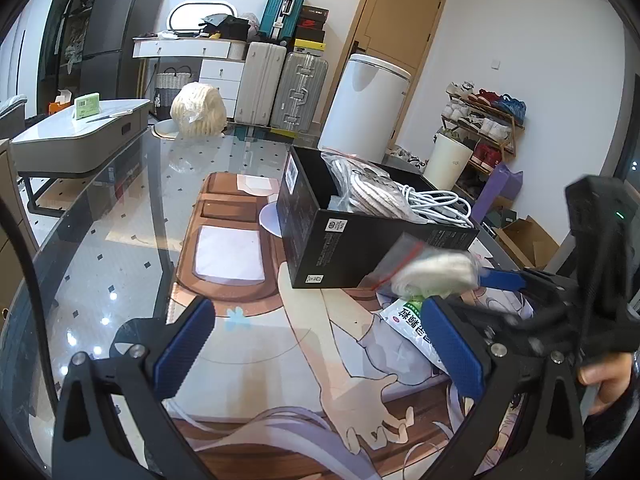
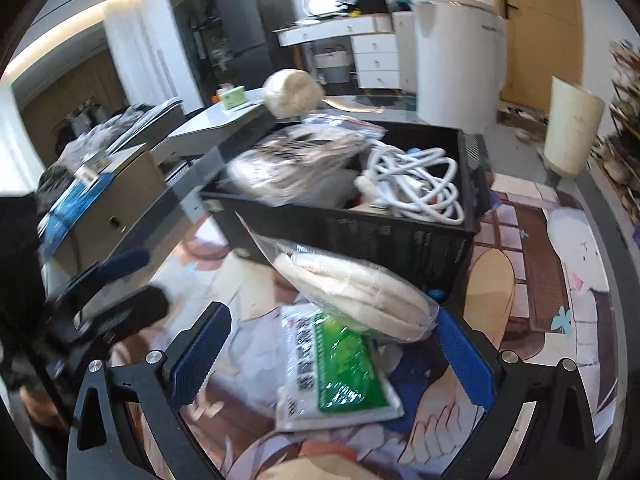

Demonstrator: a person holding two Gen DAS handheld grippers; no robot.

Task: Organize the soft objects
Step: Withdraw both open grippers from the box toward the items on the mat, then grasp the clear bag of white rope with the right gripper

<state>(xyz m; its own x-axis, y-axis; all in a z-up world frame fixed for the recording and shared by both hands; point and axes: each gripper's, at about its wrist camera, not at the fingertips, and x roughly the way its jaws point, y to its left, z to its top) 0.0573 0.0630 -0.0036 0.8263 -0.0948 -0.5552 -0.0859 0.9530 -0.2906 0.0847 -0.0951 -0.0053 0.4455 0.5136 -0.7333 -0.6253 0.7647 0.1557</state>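
Observation:
A black box (image 1: 340, 236) (image 2: 360, 236) stands on the printed mat and holds a bagged grey-white cloth (image 1: 372, 188) (image 2: 296, 168) and a coiled white cable (image 1: 436, 204) (image 2: 416, 184). A clear bag of white soft material (image 1: 432, 272) (image 2: 356, 288) hangs in the air before the box, blurred; whether my right gripper's fingers touch it is unclear. A white-and-green packet (image 2: 336, 364) (image 1: 408, 320) lies on the mat below it. My right gripper (image 2: 332, 352) is open around the packet. My left gripper (image 1: 316, 344) is open and empty over the mat.
A round bagged cream bundle (image 1: 198, 108) (image 2: 292, 92) sits at the glass table's far end. A white bin (image 1: 364, 104), suitcases (image 1: 280, 84), a shoe rack (image 1: 484, 120) and a low side table (image 1: 80, 136) stand beyond.

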